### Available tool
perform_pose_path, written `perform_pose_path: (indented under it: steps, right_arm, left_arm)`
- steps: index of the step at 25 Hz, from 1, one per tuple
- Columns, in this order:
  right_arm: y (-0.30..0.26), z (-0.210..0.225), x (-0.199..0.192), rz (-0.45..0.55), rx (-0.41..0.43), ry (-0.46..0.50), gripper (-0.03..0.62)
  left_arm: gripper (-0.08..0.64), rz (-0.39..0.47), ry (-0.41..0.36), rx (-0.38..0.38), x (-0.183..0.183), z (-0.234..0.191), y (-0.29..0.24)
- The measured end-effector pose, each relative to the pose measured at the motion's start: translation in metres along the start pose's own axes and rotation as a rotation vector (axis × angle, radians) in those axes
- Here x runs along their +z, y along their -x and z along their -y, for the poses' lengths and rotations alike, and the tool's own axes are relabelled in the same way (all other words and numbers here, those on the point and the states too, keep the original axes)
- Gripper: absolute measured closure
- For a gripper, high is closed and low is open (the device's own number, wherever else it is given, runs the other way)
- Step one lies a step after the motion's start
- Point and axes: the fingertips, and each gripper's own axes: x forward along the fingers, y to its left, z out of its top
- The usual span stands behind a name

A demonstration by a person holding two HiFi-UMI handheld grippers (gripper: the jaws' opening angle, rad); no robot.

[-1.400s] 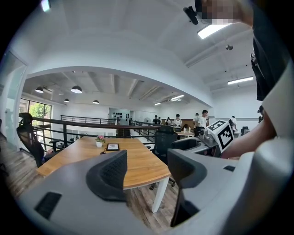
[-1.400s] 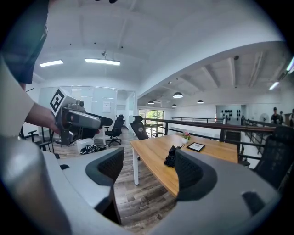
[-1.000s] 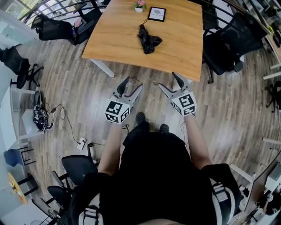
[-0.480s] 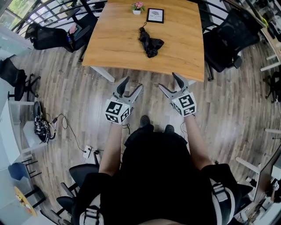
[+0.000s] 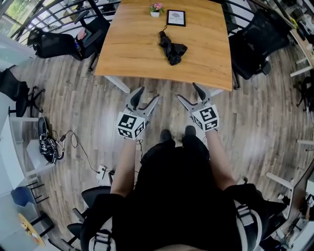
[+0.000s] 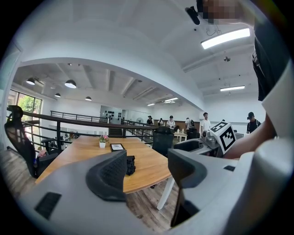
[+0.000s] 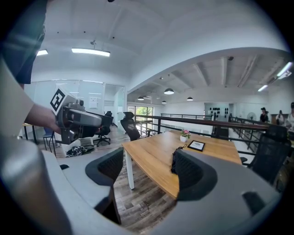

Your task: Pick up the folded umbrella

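Note:
The folded black umbrella (image 5: 172, 47) lies crumpled on the wooden table (image 5: 132, 49), right of its middle. Both grippers hang in the air over the floor, short of the table's near edge. My left gripper (image 5: 148, 94) is open and holds nothing. The right gripper (image 5: 187, 91) is open too, and just as bare. In the left gripper view the umbrella (image 6: 131, 165) peeks out from behind the left jaw, far ahead on the table (image 6: 82, 151). In the right gripper view the umbrella (image 7: 174, 160) is partly hidden by the right jaw.
A small flower pot (image 5: 156, 8) and a framed picture (image 5: 176, 18) stand at the table's far edge. Black office chairs (image 5: 255, 44) flank the table on the right and on the left (image 5: 59, 41). Cables (image 5: 49, 142) lie on the floor at left. A railing runs behind the table.
The table and umbrella have come nearer and sit lower in the head view as the person steps forward. Both grippers stay open, held the same way.

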Motion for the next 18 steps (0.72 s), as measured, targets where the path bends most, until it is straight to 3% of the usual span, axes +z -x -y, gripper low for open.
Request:
perform_pose_path:
  steps: [18]
  right_arm:
    - [-0.030,0.011,0.007,0.011,0.010,-0.004,0.235]
  left_arm:
    - [0.276,0.000,-0.007,0.021,0.003,-0.023,-0.006]
